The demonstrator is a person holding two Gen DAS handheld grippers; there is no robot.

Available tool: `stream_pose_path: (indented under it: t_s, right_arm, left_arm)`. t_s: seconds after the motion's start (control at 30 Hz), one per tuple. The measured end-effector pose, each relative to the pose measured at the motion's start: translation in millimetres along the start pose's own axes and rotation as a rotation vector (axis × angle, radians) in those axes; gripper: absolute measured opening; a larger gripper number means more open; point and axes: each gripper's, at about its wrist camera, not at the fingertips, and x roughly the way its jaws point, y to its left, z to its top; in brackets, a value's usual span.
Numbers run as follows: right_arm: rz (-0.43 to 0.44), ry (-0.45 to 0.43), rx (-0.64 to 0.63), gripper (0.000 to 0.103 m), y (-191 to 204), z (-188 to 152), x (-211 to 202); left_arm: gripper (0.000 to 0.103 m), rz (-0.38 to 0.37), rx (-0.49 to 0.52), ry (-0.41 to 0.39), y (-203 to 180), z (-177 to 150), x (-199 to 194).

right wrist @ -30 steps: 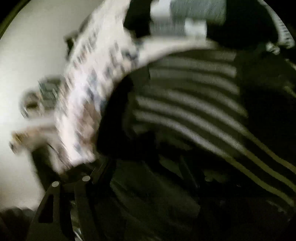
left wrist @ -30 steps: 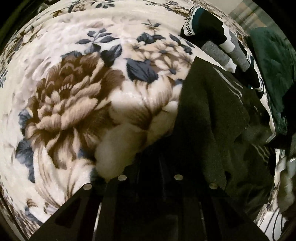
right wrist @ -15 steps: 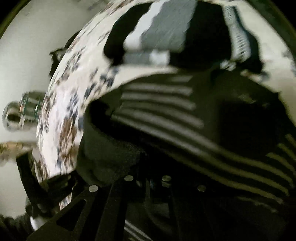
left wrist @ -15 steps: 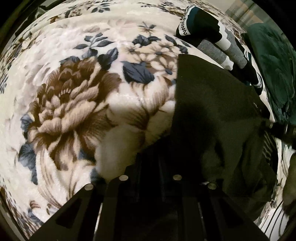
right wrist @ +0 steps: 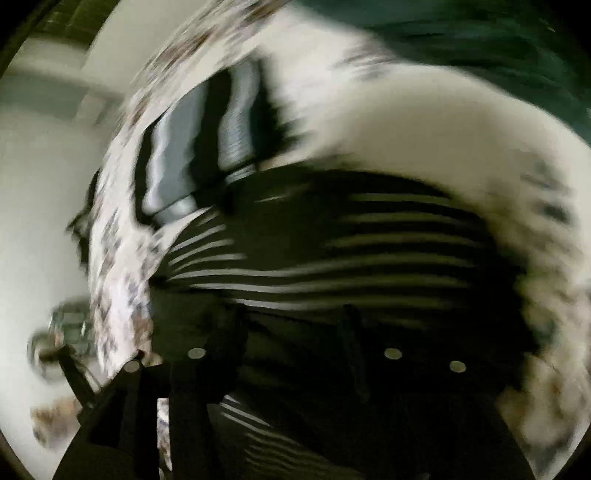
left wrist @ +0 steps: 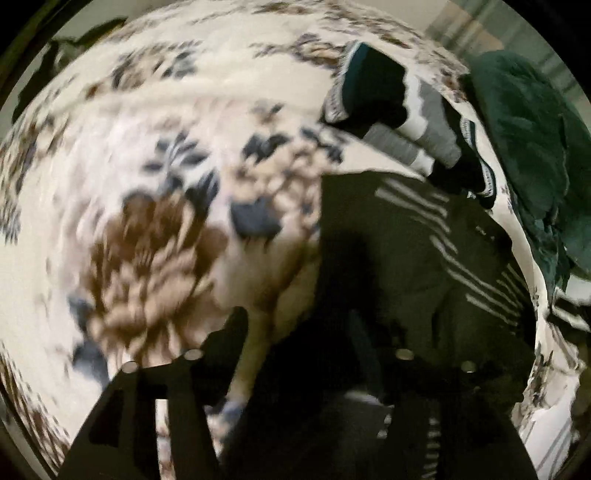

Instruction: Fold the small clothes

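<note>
A dark garment with thin white stripes lies folded on the floral blanket, right of centre in the left wrist view. My left gripper hangs just above its left edge; its jaws are opening and no cloth is pinched between them. In the blurred right wrist view the same striped garment fills the middle. My right gripper is over it, jaws opening and apart, the cloth lying loose beneath the fingers.
A stack of folded black, grey and white clothes sits just beyond the garment. A dark green blanket is bunched past it. The bed edge drops to a pale floor with a shiny object.
Both grippers' jaws were together on the dark garment and now stand apart. The left gripper has lifted back a little. The right one has swung and rolled, and striped cloth now faces up.
</note>
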Motion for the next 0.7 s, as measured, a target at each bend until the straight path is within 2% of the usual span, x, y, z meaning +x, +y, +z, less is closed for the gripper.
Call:
stream_pose_path:
  t_s: [0.13, 0.23, 0.37, 0.5, 0.63, 0.67, 0.7]
  right_arm:
    - [-0.109, -0.017, 0.105, 0.056, -62, -35, -38]
    - [-0.117, -0.002, 0.132, 0.056, -86, -59, -39]
    - [-0.105, 0.005, 0.177, 0.056, -95, -79, -26]
    - [-0.033, 0.005, 0.188, 0.056, -99, -88, -10]
    - [-0.089, 0.043, 0.105, 0.056, -84, -91, 21]
    - [-0.115, 0.053, 0.087, 0.05, -83, -91, 29]
    - [-0.152, 0.044, 0.052, 0.037, -79, -92, 36]
  left_arm:
    - [0.055, 0.006, 0.05, 0.005, -17, 15, 18]
    - [0.055, 0.032, 0.096, 0.028, -31, 19, 34]
    - [0.055, 0.085, 0.138, 0.031, -38, 16, 36]
    - [0.055, 0.128, 0.157, 0.022, -41, 13, 30]
    - [0.055, 0.156, 0.16, 0.01, -43, 8, 24]
    - [0.055, 0.159, 0.158, 0.011, -43, 7, 24]
    - [0.055, 0.163, 0.154, 0.01, -44, 5, 23]
